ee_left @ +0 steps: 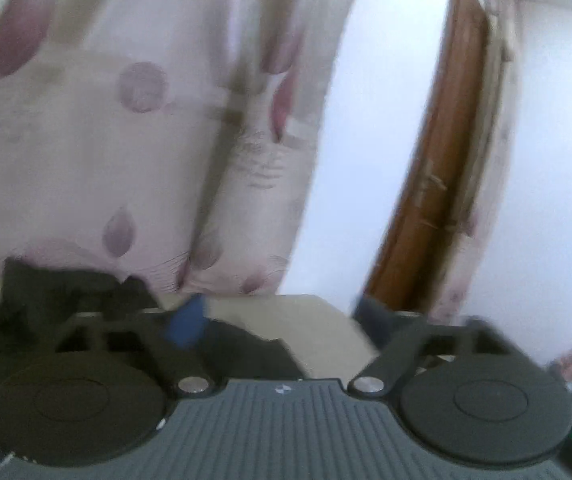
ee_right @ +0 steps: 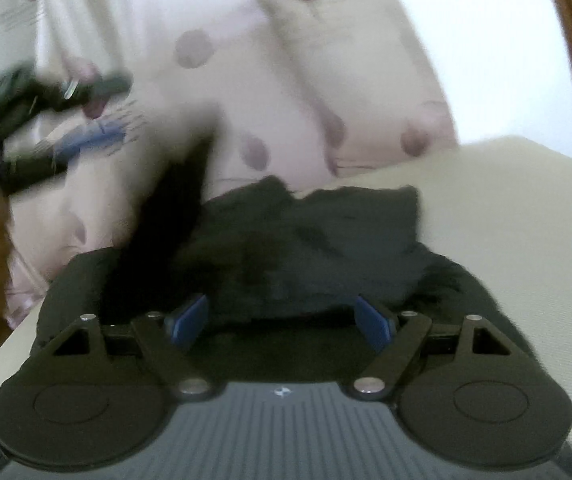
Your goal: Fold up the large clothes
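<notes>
A black garment (ee_right: pixel 306 240) lies crumpled on a cream surface (ee_right: pixel 506 220), filling the lower middle of the right wrist view. My right gripper (ee_right: pixel 281 322) is open, its blue-padded fingers (ee_right: pixel 187 320) spread wide just above the cloth. My left gripper (ee_right: pixel 85 140) shows at upper left of that view, blurred, with a strip of the black cloth (ee_right: pixel 173 200) hanging below it. In the left wrist view the left gripper (ee_left: pixel 281 320) has its fingers spread, one blue pad (ee_left: pixel 187 322) clear, the black garment (ee_left: pixel 65 292) at lower left.
Pink-spotted white curtains (ee_left: pixel 125 120) hang behind the surface (ee_left: pixel 318 332). A brown wooden frame (ee_left: pixel 438 160) stands to the right against a white wall (ee_left: pixel 558 160). Both views are motion-blurred.
</notes>
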Tool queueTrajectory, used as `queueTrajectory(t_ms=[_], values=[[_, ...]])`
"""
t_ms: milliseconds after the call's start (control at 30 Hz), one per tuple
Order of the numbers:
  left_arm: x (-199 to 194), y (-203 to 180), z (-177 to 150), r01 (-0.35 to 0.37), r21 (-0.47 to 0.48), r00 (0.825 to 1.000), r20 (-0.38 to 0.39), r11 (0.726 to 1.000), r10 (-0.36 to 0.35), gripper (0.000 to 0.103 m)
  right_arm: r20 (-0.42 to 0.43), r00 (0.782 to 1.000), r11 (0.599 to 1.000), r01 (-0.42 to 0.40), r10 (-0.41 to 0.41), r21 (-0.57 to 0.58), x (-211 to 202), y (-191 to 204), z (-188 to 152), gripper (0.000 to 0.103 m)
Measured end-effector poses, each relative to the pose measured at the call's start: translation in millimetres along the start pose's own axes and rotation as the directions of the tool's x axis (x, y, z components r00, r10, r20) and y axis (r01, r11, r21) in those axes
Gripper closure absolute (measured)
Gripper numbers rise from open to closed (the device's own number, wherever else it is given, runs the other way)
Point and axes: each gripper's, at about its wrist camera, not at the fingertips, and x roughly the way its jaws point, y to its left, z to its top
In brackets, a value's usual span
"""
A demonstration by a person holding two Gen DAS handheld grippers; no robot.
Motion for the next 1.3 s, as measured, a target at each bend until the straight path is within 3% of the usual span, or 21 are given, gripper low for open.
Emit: queueTrajectory(t_ms=[67, 200, 267, 333, 400, 533, 567, 600, 633, 667, 767, 800, 867, 900, 967, 1033, 1067, 1133, 1200, 1300], values=[[-16.7, 5.2, -14.7, -0.020, -0.028, 0.999, 0.030, 0.999, 0.020, 0.000, -0.001, 1.000, 0.999, 0.011, -0.011, 0.031, -1.6, -12.1, -0.6, 0.023], [-48.0, 46.7, -24.9, -0.091, -0.142, 0.995, 0.023, 0.986, 0.095, 0.000, 0.018, 1.000, 0.997, -0.003, 0.002, 0.079, -0.9, -25.4, 10.0, 0.022], [-70.3, 71.8, -32.5, -0.165, -0.164, 0.985, 0.026, 0.973, 0.171, 0.000, 0.026, 0.999, 0.994, -0.033, 0.031, 0.101, 3.2, -27.6, 20.4, 0.019], [-85.9, 94.3, -41.0, -0.269, -0.124, 0.960, 0.048, 0.955, 0.276, 0.000, 0.021, 0.998, 0.993, -0.054, 0.052, 0.102, 14.8, -25.3, 33.4, 0.019], [-91.4, 115.6, -50.5, -0.392, -0.086, 0.916, 0.052, 0.916, 0.397, 0.001, -0.018, 0.998, 0.996, -0.052, 0.053, 0.067, 36.3, -19.6, 46.5, 0.019], [-96.5, 151.7, -69.1, -0.475, -0.136, 0.876, 0.020, 0.870, 0.481, 0.001, -0.157, 0.988, 0.999, -0.011, 0.005, -0.037, 93.4, -2.4, 55.5, 0.021], [-98.1, 159.5, -71.8, -0.483, -0.169, 0.871, 0.011, 0.859, 0.492, 0.001, -0.194, 0.981, 0.998, -0.033, 0.023, -0.045, 107.1, 1.8, 55.4, 0.057], [-99.1, 166.9, -71.9, -0.482, -0.212, 0.869, 0.006, 0.850, 0.495, 0.001, -0.234, 0.971, 0.997, -0.054, 0.039, -0.061, 118.9, 8.6, 54.9, 0.083], [-106.2, 173.2, -70.7, -0.482, -0.254, 0.866, 0.006, 0.838, 0.500, 0.001, -0.260, 0.965, 0.994, -0.056, 0.030, -0.092, 125.9, 18.2, 55.8, 0.093], [-107.2, 179.4, -72.5, -0.484, -0.282, 0.863, 0.002, 0.828, 0.505, 0.001, -0.243, 0.970, 0.988, -0.055, 0.017, -0.147, 126.3, 30.9, 57.8, 0.097], [-116.9, 190.8, -79.4, -0.477, -0.355, 0.862, -0.011, 0.804, 0.506, 0.001, -0.054, 0.994, 0.949, -0.105, 0.093, -0.297, 92.9, 66.6, 78.8, 0.098], [-118.4, 191.6, -80.6, -0.474, -0.369, 0.863, -0.014, 0.800, 0.505, 0.001, 0.035, 0.991, 0.943, -0.111, 0.129, -0.315, 73.8, 73.4, 89.3, 0.098], [-123.9, 192.2, -80.0, -0.469, -0.384, 0.865, -0.018, 0.795, 0.501, 0.001, 0.144, 0.982, 0.931, -0.064, 0.123, -0.359, 55.5, 74.6, 96.8, 0.098], [-122.7, 192.0, -77.8, -0.462, -0.381, 0.869, -0.015, 0.801, 0.494, 0.001, 0.153, 0.985, 0.921, -0.010, 0.075, -0.388, 61.2, 68.5, 94.8, 0.098], [-125.9, 187.1, -75.6, -0.469, -0.360, 0.866, -0.011, 0.806, 0.499, 0.001, 0.032, 0.999, 0.936, 0.032, -0.022, -0.351, 94.5, 42.9, 85.2, 0.098], [-128.8, 182.2, -74.6, -0.462, -0.348, 0.869, 0.007, 0.815, 0.496, 0.000, -0.184, 0.978, 0.948, 0.039, -0.101, -0.315, 137.1, 14.8, 62.5, 0.092], [-130.1, 181.8, -73.0, -0.460, -0.350, 0.868, 0.016, 0.816, 0.496, 0.000, -0.210, 0.971, 0.952, 0.050, -0.118, -0.302, 145.3, 8.5, 52.7, 0.090], [-133.0, 182.7, -72.5, -0.453, -0.362, 0.868, 0.027, 0.815, 0.495, 0.000, -0.181, 0.976, 0.967, 0.072, -0.119, -0.246, 142.5, 5.5, 54.4, 0.083], [-135.0, 181.3, -70.8, -0.463, -0.368, 0.861, 0.029, 0.806, 0.508, 0.000, -0.121, 0.976, 0.970, 0.156, -0.181, -0.188, 133.3, 10.7, 73.1, 0.076], [-140.7, 179.6, -68.8, -0.454, -0.371, 0.860, 0.057, 0.810, 0.508, 0.000, 0.013, 0.990, 0.952, 0.136, -0.138, -0.274, 110.2, 55.2, 111.2, 0.076]])
